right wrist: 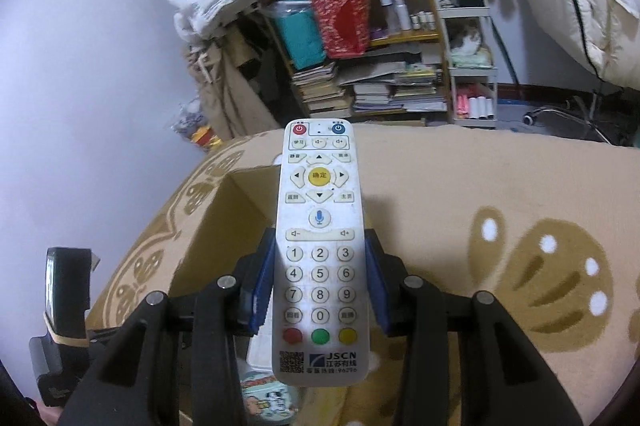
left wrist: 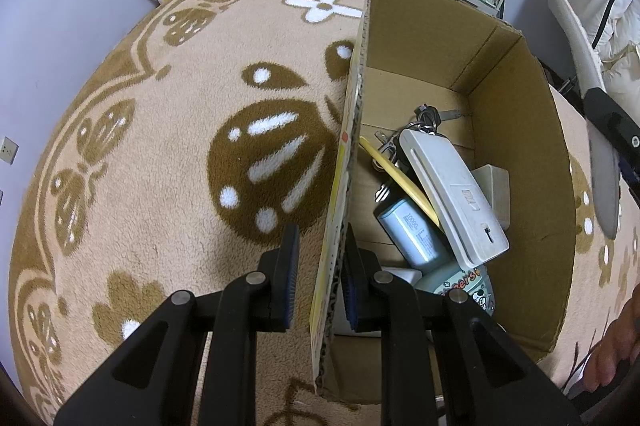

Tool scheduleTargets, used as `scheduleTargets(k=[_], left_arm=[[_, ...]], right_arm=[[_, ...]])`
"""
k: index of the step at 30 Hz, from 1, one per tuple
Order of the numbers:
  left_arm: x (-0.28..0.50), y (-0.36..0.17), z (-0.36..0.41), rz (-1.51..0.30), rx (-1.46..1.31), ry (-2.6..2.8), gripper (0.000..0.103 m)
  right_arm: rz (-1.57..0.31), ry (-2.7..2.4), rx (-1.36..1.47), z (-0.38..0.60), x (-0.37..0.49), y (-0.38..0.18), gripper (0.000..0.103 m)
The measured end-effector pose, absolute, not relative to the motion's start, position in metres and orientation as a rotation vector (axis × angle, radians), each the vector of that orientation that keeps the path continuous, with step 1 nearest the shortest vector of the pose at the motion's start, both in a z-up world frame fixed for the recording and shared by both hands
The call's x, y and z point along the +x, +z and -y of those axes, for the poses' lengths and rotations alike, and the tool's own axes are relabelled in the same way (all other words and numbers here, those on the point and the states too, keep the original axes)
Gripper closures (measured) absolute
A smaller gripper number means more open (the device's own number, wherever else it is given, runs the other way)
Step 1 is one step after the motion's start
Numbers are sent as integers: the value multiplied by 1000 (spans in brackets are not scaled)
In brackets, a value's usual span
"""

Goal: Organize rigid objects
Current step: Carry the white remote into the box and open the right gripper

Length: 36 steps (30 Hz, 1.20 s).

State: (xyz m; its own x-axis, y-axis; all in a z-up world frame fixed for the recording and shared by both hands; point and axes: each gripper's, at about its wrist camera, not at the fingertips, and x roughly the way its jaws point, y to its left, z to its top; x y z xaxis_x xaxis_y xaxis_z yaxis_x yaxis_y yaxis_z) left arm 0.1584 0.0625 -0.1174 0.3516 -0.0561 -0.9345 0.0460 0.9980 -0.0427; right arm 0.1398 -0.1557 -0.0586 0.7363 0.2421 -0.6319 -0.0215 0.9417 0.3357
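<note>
Right hand-held gripper (right wrist: 320, 286) clamping remote (right wrist: 319, 226) above cardboard box (right wrist: 236, 202)

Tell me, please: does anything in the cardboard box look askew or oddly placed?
Yes. In the cardboard box, the white device lies tilted, propped on the power bank and the yellow band rather than flat. The things are heaped, not arranged.

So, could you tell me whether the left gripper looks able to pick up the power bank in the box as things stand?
Probably not right now. The left gripper straddles the cardboard box wall, and the white remote lies across the power bank, so it would have to let go and work around that first.
</note>
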Motion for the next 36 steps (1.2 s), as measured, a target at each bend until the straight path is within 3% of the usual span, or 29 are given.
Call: scheduleTargets(k=[36], left_arm=[[159, -118, -65, -1213, -30, -74, 83]], right_arm=[[-913, 254, 79, 90, 151, -90, 59]])
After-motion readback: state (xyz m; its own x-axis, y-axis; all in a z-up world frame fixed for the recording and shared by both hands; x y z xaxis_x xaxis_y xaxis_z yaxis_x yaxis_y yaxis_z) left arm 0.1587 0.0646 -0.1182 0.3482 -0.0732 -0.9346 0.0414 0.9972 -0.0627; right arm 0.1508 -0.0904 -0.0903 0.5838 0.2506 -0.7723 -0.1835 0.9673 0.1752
